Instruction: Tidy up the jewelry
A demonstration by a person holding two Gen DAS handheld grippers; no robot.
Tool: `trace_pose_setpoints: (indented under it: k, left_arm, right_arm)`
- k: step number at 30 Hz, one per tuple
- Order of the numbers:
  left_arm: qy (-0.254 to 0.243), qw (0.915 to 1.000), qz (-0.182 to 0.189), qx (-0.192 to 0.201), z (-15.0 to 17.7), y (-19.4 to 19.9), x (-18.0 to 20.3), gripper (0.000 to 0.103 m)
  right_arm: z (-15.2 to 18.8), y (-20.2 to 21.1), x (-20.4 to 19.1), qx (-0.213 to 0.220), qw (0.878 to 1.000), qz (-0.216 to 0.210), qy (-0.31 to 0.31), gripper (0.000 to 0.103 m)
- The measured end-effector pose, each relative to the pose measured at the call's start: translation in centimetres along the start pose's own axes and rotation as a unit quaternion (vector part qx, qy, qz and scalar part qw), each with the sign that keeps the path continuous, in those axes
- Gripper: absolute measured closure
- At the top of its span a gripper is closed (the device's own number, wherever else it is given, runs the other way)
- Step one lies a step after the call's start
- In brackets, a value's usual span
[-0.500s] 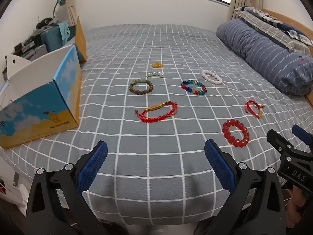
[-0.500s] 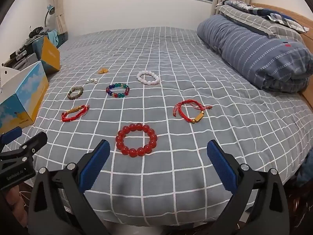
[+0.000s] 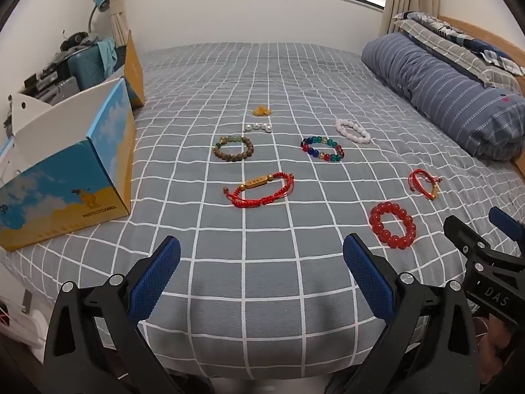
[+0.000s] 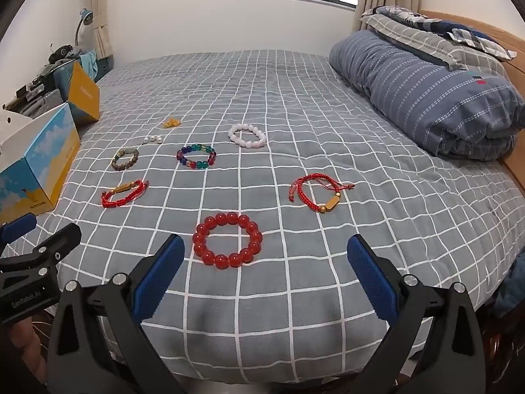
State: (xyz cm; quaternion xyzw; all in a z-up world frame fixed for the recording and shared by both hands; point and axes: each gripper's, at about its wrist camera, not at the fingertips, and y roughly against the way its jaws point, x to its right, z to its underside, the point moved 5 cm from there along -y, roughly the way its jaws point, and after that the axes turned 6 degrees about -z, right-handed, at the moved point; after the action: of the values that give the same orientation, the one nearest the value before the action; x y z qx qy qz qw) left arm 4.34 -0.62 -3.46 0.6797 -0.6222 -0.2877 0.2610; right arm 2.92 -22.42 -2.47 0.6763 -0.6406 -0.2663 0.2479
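Note:
Several bracelets lie on the grey checked bed. A red bead bracelet (image 4: 228,240) lies just ahead of my open, empty right gripper (image 4: 265,256); it also shows in the left wrist view (image 3: 392,225). A red cord bracelet with a gold bar (image 3: 259,188) lies ahead of my open, empty left gripper (image 3: 261,257). A second red cord bracelet (image 4: 316,192), a multicolour bead bracelet (image 4: 196,156), a white bead bracelet (image 4: 247,135), a brown bead bracelet (image 3: 233,148), pearl pieces (image 3: 258,127) and a small orange piece (image 3: 262,110) lie farther back.
An open blue and yellow cardboard box (image 3: 65,177) stands on the bed's left edge. A rolled striped duvet (image 4: 426,95) and pillows lie along the right. A cluttered desk with a lamp (image 3: 98,3) stands left of the bed.
Both grippers have stayed open and nearly still. The bracelets have not moved.

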Motion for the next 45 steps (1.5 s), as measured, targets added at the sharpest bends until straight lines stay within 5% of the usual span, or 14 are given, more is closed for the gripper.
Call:
trace_pose_setpoints:
  k: [45]
  left_arm:
    - [0.013, 0.9999, 0.003, 0.001, 0.61, 0.71, -0.31, 0.006]
  right_arm:
    - [0.03, -0.1, -0.71, 0.002, 1.0, -0.006, 0.0, 0.008]
